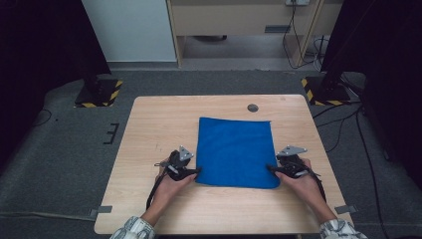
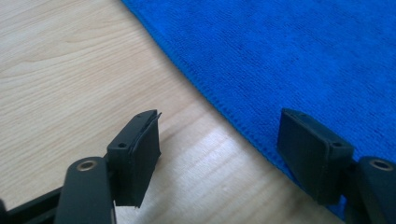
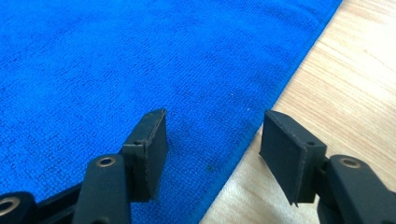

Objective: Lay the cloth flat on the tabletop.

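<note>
While a blue cloth [image 1: 236,151] lies flat near the middle of a light wooden table [image 1: 149,124], two hand-held grippers are positioned at its near corners, one on each side. The left gripper [image 1: 195,172] is held by the person's left hand [image 1: 171,184] at the cloth's near left corner, and the right gripper [image 1: 271,168] is held by the right hand [image 1: 303,183] at the near right corner. In the left gripper view, the jaws are seen standing apart, with the stitched edge of the cloth [image 2: 289,60] running slantwise between them: one jaw is placed over bare wood [image 2: 70,79], the other over the blue fabric. No pressure on the cloth is shown by either pad. In the right gripper view, the jaws are likewise seen parted, with the hem of the cloth [image 3: 140,60] passing between them; one jaw is set above the fabric, the other above the table [image 3: 355,93] just beside the edge. The cloth is not clamped there either. Whether the jaw tips touch the surface cannot be told. On the far side of the table a small dark round disc [image 1: 253,107] is seen, well apart from the cloth. Patterned sleeves [image 1: 133,229] are visible at the near edge of the high view.
</note>
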Demonstrator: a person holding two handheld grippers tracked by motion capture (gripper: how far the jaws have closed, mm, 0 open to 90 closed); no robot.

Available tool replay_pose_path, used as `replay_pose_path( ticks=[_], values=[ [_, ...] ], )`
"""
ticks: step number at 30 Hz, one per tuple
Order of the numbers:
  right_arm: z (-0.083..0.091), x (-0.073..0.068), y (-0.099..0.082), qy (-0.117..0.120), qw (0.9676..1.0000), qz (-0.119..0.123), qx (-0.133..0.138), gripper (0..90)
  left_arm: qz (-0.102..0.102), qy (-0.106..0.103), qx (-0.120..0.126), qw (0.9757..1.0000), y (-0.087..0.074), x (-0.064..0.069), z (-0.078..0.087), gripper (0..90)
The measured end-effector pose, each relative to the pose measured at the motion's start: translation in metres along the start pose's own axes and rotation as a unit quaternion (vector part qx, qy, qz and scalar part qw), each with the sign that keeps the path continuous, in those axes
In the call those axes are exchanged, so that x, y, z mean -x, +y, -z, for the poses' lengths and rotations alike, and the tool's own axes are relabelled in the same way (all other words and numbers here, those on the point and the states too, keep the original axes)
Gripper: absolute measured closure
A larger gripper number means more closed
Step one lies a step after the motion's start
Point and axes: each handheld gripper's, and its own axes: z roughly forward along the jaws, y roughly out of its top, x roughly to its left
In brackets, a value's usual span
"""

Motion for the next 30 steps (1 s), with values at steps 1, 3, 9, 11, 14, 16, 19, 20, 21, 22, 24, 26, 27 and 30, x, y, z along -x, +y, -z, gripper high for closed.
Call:
replay_pose_path(
  ticks=[1, 3, 9, 11, 14, 16, 19, 20, 21, 22, 24, 26, 27, 30],
  values=[
    [0.001, 0.001, -0.001, 0.003, 1.0, 0.001, -0.001, 40.8, 0.001, -0.001, 0.002, 1.0, -0.001, 0.001, 0.001, 29.6],
    [0.003, 0.002, -0.003, 0.007, 1.0, 0.001, -0.001, 40.6, 0.005, -0.006, 0.002, 1.0, -0.003, 0.003, 0.002, 29.7],
    [0.007, 0.003, -0.006, 0.01, 0.9999, -0.003, -0.005, 35.9, 0.004, -0.009, 0.003, 0.9999, -0.004, 0.006, 0.003, 28.6],
    [0.006, 0.003, -0.004, 0.01, 0.9999, -0.005, -0.005, 32.1, 0.011, -0.01, 0.008, 0.9999, -0.003, 0.003, 0.004, 23.4],
    [0.007, 0.0, 0.001, 0.014, 0.9997, -0.012, 0.016, 27.0, 0.018, -0.012, 0.024, 0.9995, -0.001, -0.003, 0.008, 20.5],
    [0.007, -0.005, 0.008, 0.023, 0.9993, -0.014, 0.026, 23.0, 0.025, -0.015, 0.034, 0.999, 0.001, -0.007, 0.011, 17.8],
    [0.006, -0.014, 0.019, 0.038, 0.9983, -0.01, 0.042, 20.8, 0.034, -0.013, 0.044, 0.9984, 0.002, -0.012, 0.014, 14.3],
    [0.005, -0.018, 0.023, 0.044, 0.998, -0.005, 0.045, 19.5, 0.034, -0.014, 0.046, 0.9982, 0.003, -0.014, 0.015, 13.7],
    [0.003, -0.022, 0.027, 0.048, 0.9979, -0.001, 0.045, 18.2, 0.038, -0.016, 0.048, 0.998, 0.003, -0.015, 0.016, 13.2],
    [0.001, -0.026, 0.031, 0.052, 0.9976, 0.0, 0.045, 17.8, 0.039, -0.016, 0.049, 0.9979, 0.003, -0.016, 0.017, 12.4],
    [-0.004, -0.034, 0.037, 0.063, 0.9969, 0.002, 0.047, 17.2, 0.043, -0.015, 0.052, 0.9976, 0.003, -0.019, 0.018, 11.7],
    [-0.009, -0.042, 0.043, 0.069, 0.9965, 0.009, 0.045, 16.7, 0.047, -0.013, 0.055, 0.9973, 0.003, -0.023, 0.019, 10.9],
    [-0.011, -0.046, 0.046, 0.073, 0.9964, 0.01, 0.043, 16.3, 0.051, -0.013, 0.056, 0.9971, 0.002, -0.024, 0.019, 10.4],
    [-0.017, -0.058, 0.054, 0.079, 0.9959, 0.019, 0.041, 16.0, 0.053, -0.011, 0.052, 0.9972, 0.002, -0.028, 0.019, 8.8]
  ],
)
